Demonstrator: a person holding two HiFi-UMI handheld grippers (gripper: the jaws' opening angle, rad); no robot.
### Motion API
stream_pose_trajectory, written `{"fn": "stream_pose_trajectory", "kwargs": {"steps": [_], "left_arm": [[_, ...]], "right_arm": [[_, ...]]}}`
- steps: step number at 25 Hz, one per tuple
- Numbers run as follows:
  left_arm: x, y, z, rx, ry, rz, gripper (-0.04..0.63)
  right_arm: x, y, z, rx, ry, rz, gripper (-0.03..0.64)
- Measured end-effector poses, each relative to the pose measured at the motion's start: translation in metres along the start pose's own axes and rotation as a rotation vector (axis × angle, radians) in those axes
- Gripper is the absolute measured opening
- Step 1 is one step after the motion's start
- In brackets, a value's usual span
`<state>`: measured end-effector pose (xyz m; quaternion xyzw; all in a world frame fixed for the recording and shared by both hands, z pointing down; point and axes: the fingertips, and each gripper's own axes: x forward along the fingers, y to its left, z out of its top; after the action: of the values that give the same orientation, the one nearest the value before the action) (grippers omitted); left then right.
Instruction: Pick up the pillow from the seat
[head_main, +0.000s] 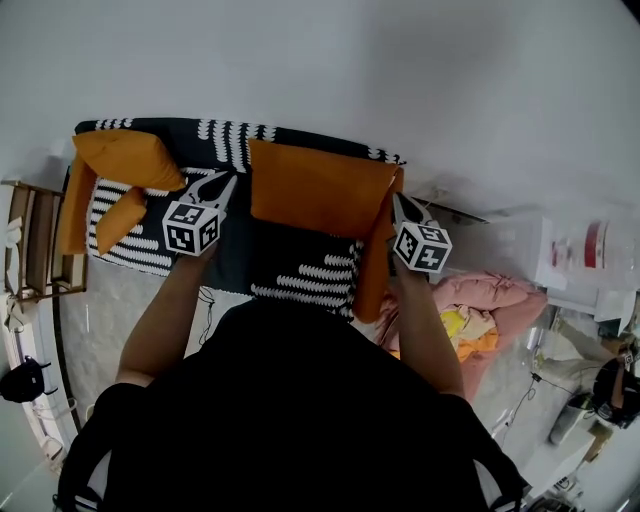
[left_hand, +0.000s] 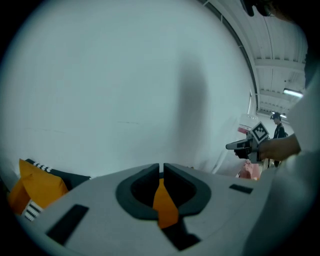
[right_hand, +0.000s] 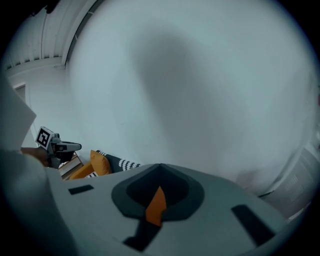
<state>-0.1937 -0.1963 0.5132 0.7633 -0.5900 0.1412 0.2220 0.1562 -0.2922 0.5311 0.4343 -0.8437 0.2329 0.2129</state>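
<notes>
The seat (head_main: 300, 255) is a low sofa with a black cover that has rows of short white marks, and it stands against a plain white wall (head_main: 400, 70) on a pale floor (head_main: 110, 310). At the left end of the seat there is a wooden shelf (head_main: 40, 240). At the right end a heap of pink cloth (head_main: 495, 295) lies on the floor. A second orange cushion (head_main: 125, 158) leans in the left corner of the seat. The pillow (head_main: 320, 190) is orange, plain and about rectangular, and it is at the back of the seat, near the wall, between the two grippers. From the head view I cannot tell whether its lower edge touches the seat. The left gripper (head_main: 225, 190) is at the left edge of the pillow, and its jaws are pressed together on a fold of the orange fabric. The right gripper (head_main: 398, 208) pinches the right edge in the same way, and there the fabric is pulled into a point.
</notes>
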Motion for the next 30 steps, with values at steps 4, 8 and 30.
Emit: {"fn": "stream_pose_trajectory", "kwargs": {"steps": [4,8,30], "left_arm": [[0.011,0.011,-0.002,-0.012,0.011,-0.005,0.034],[0.021,0.021,-0.006,-0.017,0.03,-0.011,0.034],[0.106,0.065,-0.047,-0.107,0.166,-0.03,0.062]], "right_arm": [[0.011,-0.002,-0.002,0.003,0.016,-0.01,0.0],[0.023,-0.005,-0.005,0.007,0.032,-0.023,0.0],[0.098,-0.058,-0.051,0.076,0.163,-0.107,0.002]]}}
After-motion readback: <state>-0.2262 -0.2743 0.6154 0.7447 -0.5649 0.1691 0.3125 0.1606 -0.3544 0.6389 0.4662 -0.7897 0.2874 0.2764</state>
